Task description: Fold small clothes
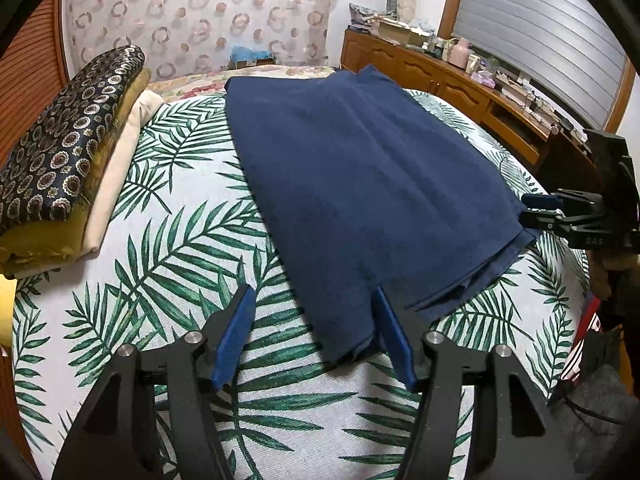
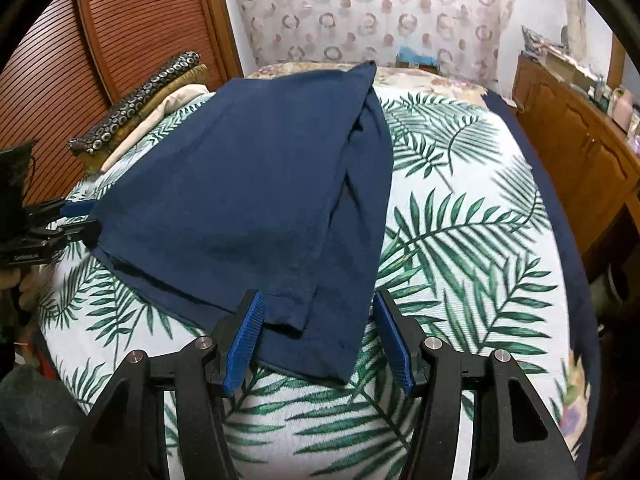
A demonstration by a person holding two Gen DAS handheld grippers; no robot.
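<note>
Each handheld unit, the left gripper [image 1: 314,334] and the right gripper [image 2: 318,338], consists of two black linkage arms with triangular cut-outs, joined at round silver pivot pins. Each arm ends in a flat blue pad [image 1: 236,340] with a finely ribbed face [image 2: 246,342] set into a black finger mount. Seen from the opposite wrist camera, the gripper body is a black block carrying small white lettering that is too small to read.
</note>
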